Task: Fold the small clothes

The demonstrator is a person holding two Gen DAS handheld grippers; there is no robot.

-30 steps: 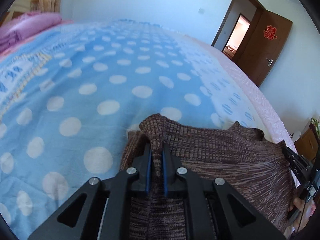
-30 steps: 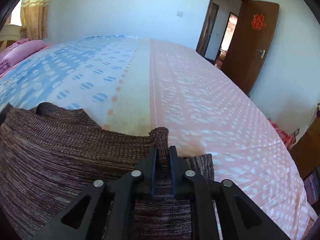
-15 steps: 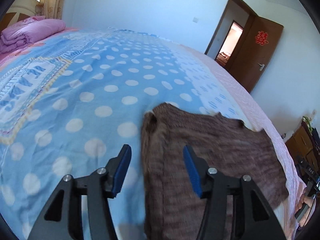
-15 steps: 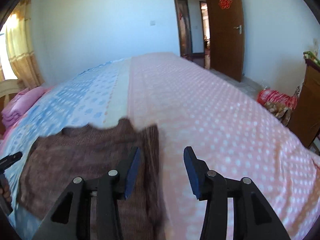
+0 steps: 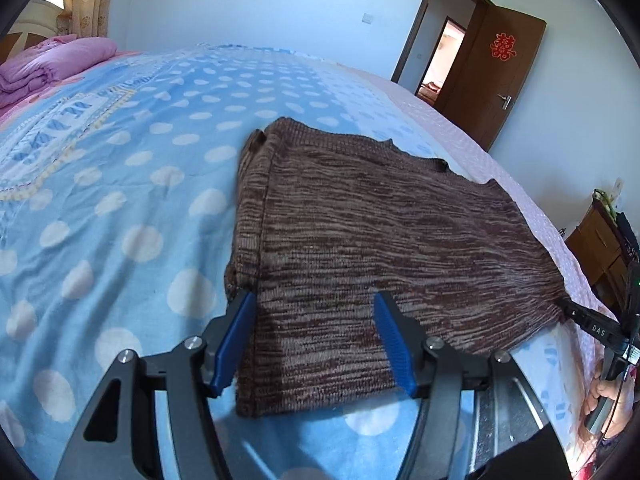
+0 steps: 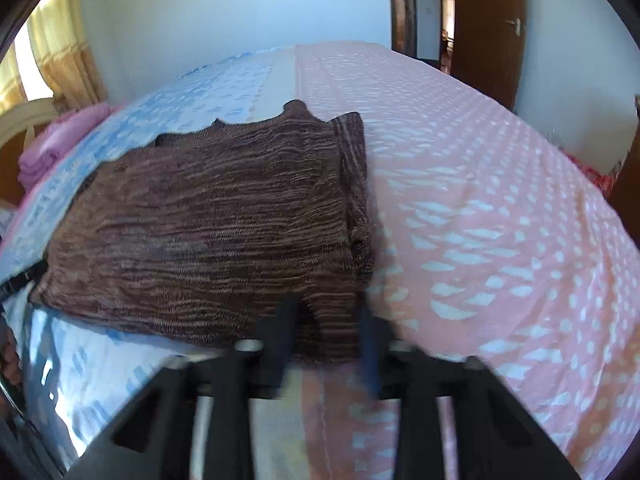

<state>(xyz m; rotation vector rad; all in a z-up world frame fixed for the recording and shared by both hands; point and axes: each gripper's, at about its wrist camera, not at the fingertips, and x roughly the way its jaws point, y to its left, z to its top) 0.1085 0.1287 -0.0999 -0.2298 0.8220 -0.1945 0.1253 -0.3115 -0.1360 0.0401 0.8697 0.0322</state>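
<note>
Item: brown knit sweater, lying flat on the polka-dot bedspread, folded to a rectangle, sleeves tucked beneath, near hem toward the grippers.

Left gripper: jaws opening, wide apart, straddling the sweater's near left corner; pads clear of fabric, nothing held.

Right gripper: blurred, jaws closing around the near right corner; pads apparently not yet pressing. Likely purpose: taking the hem for the next fold.

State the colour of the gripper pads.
Blue pads, clearest in the left wrist view.
</note>
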